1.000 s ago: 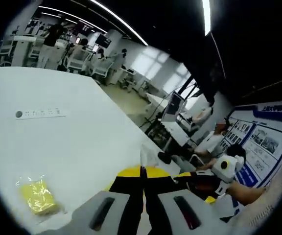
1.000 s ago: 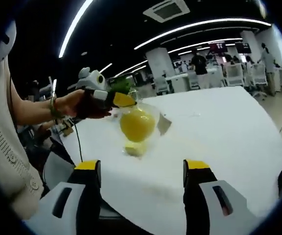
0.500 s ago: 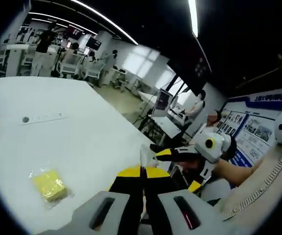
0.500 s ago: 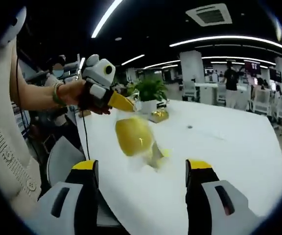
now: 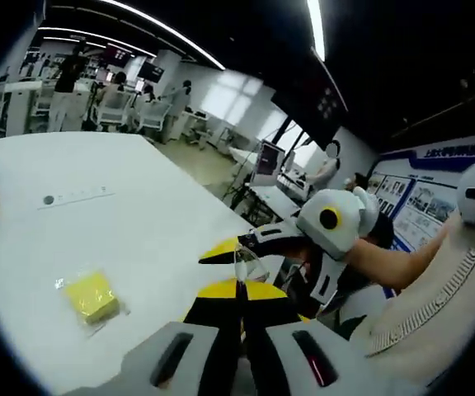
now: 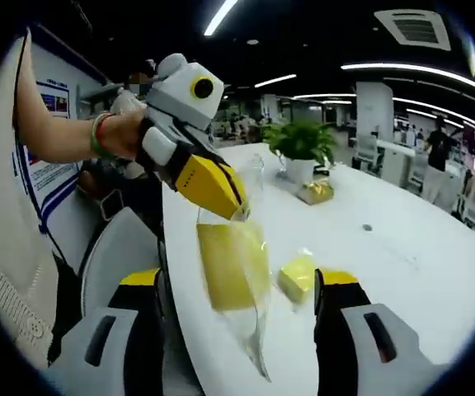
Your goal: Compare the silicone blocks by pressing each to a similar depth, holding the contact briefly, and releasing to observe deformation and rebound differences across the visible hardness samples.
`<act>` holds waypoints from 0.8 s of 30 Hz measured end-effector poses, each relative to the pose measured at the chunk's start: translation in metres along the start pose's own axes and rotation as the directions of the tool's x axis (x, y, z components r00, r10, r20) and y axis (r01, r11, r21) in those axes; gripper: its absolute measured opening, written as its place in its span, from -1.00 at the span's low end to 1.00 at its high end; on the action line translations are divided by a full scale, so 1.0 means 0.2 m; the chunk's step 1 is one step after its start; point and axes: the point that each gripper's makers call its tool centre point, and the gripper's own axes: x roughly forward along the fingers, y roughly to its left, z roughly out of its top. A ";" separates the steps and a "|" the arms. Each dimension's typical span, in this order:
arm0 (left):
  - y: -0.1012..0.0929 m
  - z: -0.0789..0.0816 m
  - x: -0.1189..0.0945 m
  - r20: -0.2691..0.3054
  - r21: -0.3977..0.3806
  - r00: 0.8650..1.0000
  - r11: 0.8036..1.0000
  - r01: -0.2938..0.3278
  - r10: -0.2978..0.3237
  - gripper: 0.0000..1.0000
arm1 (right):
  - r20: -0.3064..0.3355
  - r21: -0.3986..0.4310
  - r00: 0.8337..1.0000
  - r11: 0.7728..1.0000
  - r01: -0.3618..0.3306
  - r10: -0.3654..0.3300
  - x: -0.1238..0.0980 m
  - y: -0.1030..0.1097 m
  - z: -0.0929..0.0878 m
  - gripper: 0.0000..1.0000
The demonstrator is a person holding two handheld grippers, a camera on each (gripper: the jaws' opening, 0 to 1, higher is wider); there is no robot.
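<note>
My left gripper (image 5: 240, 285) is shut on the top edge of a clear plastic bag (image 6: 250, 326). In the right gripper view, the left gripper (image 6: 236, 206) comes in from the left, and the bag hangs from it with a yellow silicone block (image 6: 231, 266) inside, above the table edge. A second yellow block (image 6: 297, 277) in clear wrap lies on the white table (image 6: 386, 272); the same block (image 5: 91, 298) also appears in the left gripper view. My right gripper (image 6: 239, 287) stands open, with the hanging bag in front of its jaws. It enters the left gripper view as the right gripper (image 5: 231, 249).
A potted plant (image 6: 303, 145) and a small gold object (image 6: 315, 192) stand farther back on the table. A grey dot with a label strip (image 5: 74, 196) lies on the table (image 5: 138, 239). A person's hand (image 6: 114, 132) holds the left gripper. Chairs, desks and people fill the room behind.
The left gripper and its bagged block have come closer in the right gripper view, and the bag now hangs flat. The right gripper has come further into the left gripper view.
</note>
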 end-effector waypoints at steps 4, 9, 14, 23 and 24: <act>0.02 -0.02 -0.01 -0.009 -0.004 1.000 1.000 -0.003 0.003 -1.00 | -0.020 -0.012 0.999 1.000 -0.027 0.027 0.06 0.02 -0.01 0.20; 0.03 -0.02 -0.01 -0.013 -0.012 1.000 1.000 0.002 -0.003 -1.00 | -0.070 -0.019 0.997 0.999 -0.046 0.045 0.13 0.01 -0.05 0.10; 0.03 -0.01 0.00 -0.014 -0.010 1.000 1.000 0.015 -0.015 -1.00 | -0.094 -0.021 0.994 0.998 -0.065 0.063 0.16 0.01 -0.07 -0.09; 0.03 -0.03 0.01 -0.027 -0.005 0.999 1.000 0.022 -0.023 -1.00 | -0.100 -0.022 0.993 0.997 -0.069 0.067 0.19 0.01 -0.09 -0.31; 0.03 -0.03 0.01 -0.028 -0.007 0.999 1.000 0.024 -0.024 -1.00 | -0.090 -0.029 0.994 0.998 -0.063 0.060 0.19 0.01 -0.09 -0.32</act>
